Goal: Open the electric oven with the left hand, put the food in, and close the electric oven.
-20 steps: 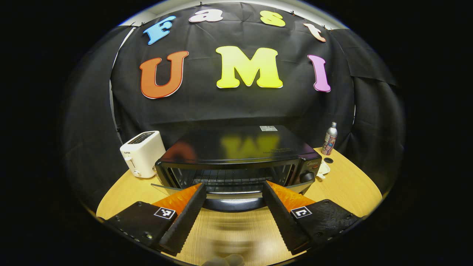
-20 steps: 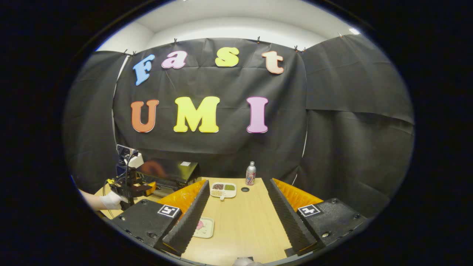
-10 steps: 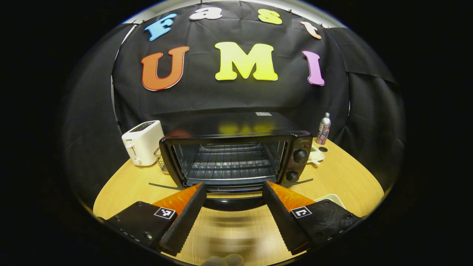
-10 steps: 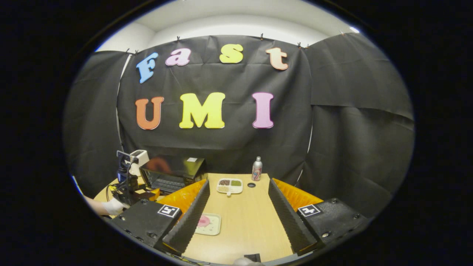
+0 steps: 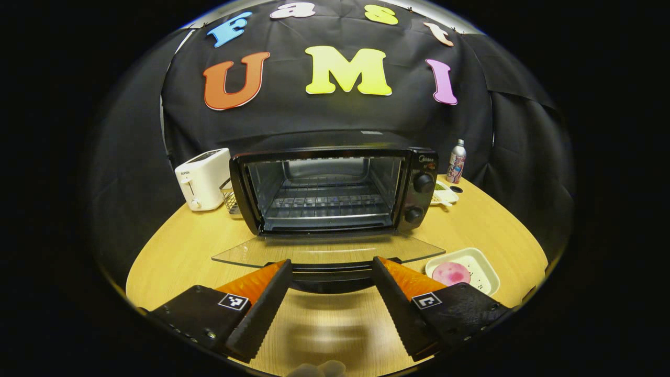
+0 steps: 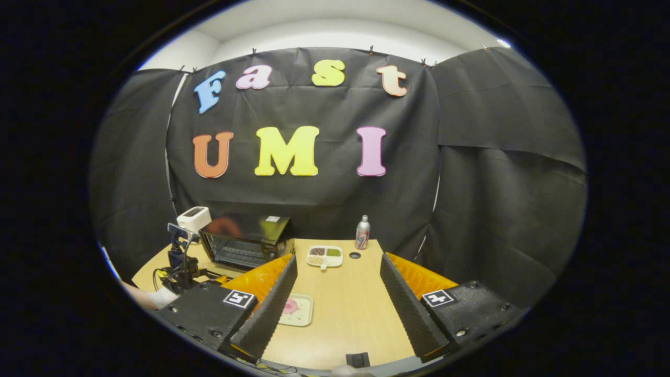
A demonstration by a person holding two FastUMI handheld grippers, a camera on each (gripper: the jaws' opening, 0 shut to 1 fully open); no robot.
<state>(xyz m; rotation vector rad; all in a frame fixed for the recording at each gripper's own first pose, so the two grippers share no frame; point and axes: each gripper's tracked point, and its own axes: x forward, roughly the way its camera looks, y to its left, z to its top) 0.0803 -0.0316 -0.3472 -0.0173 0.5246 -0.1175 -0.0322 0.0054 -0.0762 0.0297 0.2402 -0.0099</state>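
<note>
The black electric oven point(image 5: 419, 173) stands mid-table with its glass door point(image 5: 324, 251) folded down flat and the wire rack inside bare. The door's dark handle point(image 5: 332, 276) lies crosswise between the fingers of my left gripper point(image 5: 332, 268), which is open. Pink food point(image 5: 451, 273) sits on a white tray point(image 5: 484, 266) right of the door. My right gripper point(image 6: 338, 262) hangs open over the table with nothing between its fingers. In the right gripper view the tray point(image 6: 304, 318) lies near the left finger and the oven point(image 6: 246, 241) stands farther left.
A white toaster point(image 5: 203, 178) and a wire basket point(image 5: 229, 196) stand left of the oven. A metal bottle point(image 5: 457, 161), a small black cap point(image 5: 455, 189) and a divided dish point(image 6: 324, 256) sit at the back right. A gloved hand point(image 6: 157, 297) holds the left gripper.
The oven door has swung from part-open down to flat as my left gripper drew back and lower. The food tray has come into the left gripper view. My right gripper stays open.
</note>
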